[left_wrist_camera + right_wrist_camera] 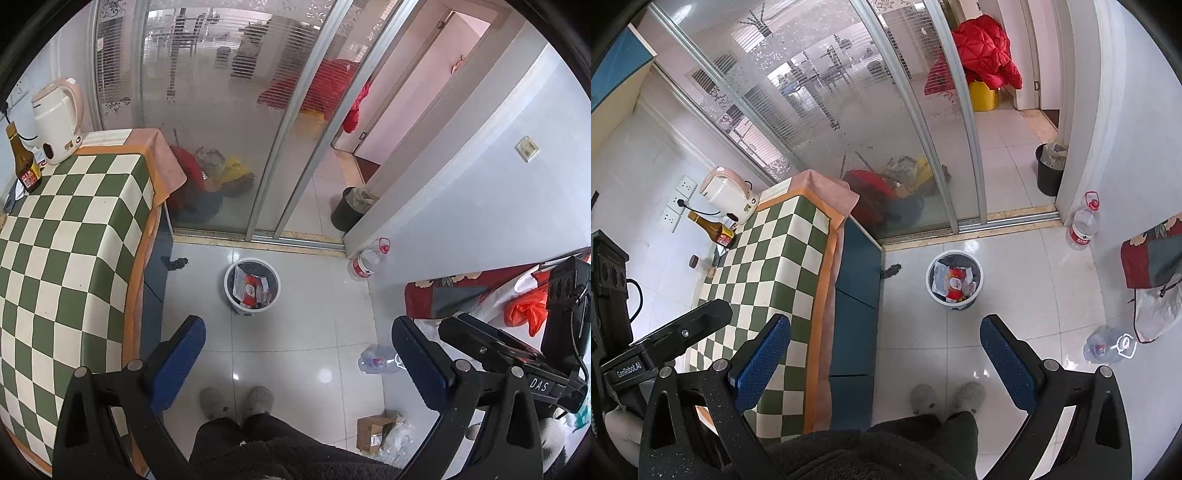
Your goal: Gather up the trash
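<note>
Meanwhile, wrappers (252,286) inside bin (232,297).

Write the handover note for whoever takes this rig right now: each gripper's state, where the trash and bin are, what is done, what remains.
Left gripper: jaws open, holding nothing.
Right gripper: jaws open, holding nothing.
White bin stands on the floor ahead of the slippers; wrappers already inside.
Left to collect: the clear bottle lying on the floor to the right, and the cardboard box with crumpled plastic near the feet.
The upright bottle by the wall may not be trash; check first.
</note>
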Motion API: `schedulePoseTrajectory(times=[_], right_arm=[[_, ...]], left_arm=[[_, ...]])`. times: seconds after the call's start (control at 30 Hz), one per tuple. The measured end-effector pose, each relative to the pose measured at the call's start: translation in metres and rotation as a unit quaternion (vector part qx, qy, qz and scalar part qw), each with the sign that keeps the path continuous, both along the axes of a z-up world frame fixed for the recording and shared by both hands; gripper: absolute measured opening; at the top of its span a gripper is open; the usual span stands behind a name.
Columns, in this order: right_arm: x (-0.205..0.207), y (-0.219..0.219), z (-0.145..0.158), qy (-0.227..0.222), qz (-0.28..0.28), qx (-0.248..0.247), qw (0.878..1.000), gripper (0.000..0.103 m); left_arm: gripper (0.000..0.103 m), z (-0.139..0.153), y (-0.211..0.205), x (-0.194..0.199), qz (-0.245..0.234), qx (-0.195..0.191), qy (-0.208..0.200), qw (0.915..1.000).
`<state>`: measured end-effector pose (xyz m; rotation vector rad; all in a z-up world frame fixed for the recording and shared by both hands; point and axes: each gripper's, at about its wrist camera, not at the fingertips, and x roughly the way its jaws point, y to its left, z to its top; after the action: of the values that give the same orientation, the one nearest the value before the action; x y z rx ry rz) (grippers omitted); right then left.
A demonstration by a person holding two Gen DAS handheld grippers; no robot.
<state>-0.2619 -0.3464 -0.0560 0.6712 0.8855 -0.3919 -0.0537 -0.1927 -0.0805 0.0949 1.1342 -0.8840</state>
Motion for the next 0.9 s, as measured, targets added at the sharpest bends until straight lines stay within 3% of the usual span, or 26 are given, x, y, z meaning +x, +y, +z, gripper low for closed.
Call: schedulePoseTrajectory(times=[0.9], right_arm=[[-0.003, 0.0, -0.007, 0.002, -0.004, 0.003, 1.0, 0.103]], left_arm=[[0.103, -0.002, -0.014, -0.004, -0.007, 0.003, 0.004, 1.0]])
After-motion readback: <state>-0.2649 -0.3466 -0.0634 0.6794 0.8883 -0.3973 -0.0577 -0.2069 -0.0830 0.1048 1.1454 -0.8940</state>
